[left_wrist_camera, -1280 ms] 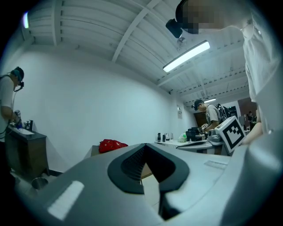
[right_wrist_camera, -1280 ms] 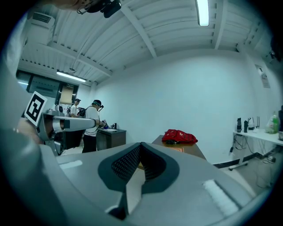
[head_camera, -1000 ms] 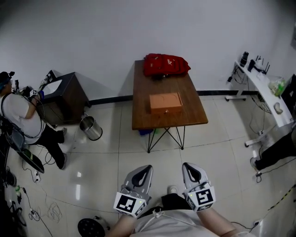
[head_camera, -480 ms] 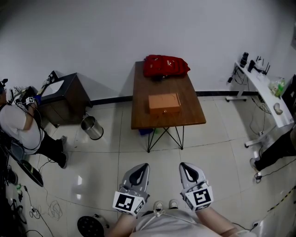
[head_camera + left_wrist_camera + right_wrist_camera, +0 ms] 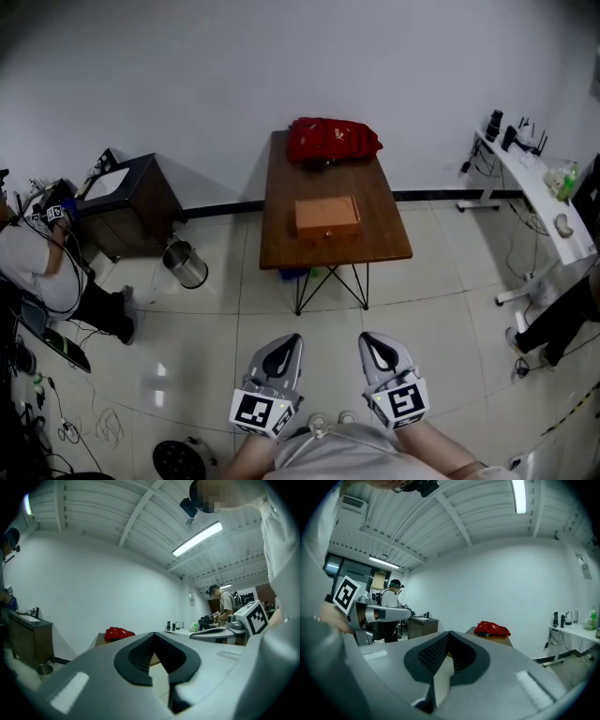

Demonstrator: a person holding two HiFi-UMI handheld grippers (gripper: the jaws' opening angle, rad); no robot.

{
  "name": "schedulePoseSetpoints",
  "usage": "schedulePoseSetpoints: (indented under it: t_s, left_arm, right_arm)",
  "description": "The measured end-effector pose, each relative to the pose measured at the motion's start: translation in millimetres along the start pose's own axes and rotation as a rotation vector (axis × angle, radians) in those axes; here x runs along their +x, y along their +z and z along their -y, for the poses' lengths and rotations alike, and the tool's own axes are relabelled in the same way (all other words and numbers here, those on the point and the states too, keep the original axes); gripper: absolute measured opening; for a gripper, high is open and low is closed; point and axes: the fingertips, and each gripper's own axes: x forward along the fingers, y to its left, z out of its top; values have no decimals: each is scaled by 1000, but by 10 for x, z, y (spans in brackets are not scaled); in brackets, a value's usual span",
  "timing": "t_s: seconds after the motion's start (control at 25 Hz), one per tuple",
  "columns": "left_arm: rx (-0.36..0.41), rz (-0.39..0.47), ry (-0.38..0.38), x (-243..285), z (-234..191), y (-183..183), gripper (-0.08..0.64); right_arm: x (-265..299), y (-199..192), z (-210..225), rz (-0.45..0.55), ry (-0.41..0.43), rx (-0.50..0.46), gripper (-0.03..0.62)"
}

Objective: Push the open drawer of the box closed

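**One wide stretch of floor between the jaws and the box**

Most of the middle of the head view is taken by the long dark-brown wooden table on black wire legs. Its long axis runs straight away from the person. A crumpled red fabric bag lies at the table's far end, against the wall.

Nearer the front edge sits the flat orange-brown rectangular box. Its long side lies across the table, and its front face is turned toward the person. From this far off I cannot tell whether the drawer in that face stands out or sits flush.

The grey hand-held left gripper and the grey hand-held right gripper hang side by side, low and close to the body, over pale floor tiles. Both are well apart from the table. Each has its jaws together at the tips with nothing between them.

The box lies dead ahead, about midway between the two grippers, so neither is clearly nearer. Any push on the front face would have to run along the table's length, toward the wall.
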Motion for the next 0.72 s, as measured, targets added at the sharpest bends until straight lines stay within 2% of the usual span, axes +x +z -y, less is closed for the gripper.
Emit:
schedulePoseSetpoints:
  t_s: [0.32, 0.44, 0.72]
  left_arm:
    - [-24, 2, 36, 25, -100, -18, 6]
    - [-37, 24, 29, 67, -82, -6, 6]
    - [-32, 9, 20, 156, -87, -43, 6]
  right_arm:
    - [64, -23, 72, -11, 5, -9, 8]
    - [79, -36, 129, -15, -1, 6, 8]
    - [122, -66, 189, -20, 7, -4, 8]
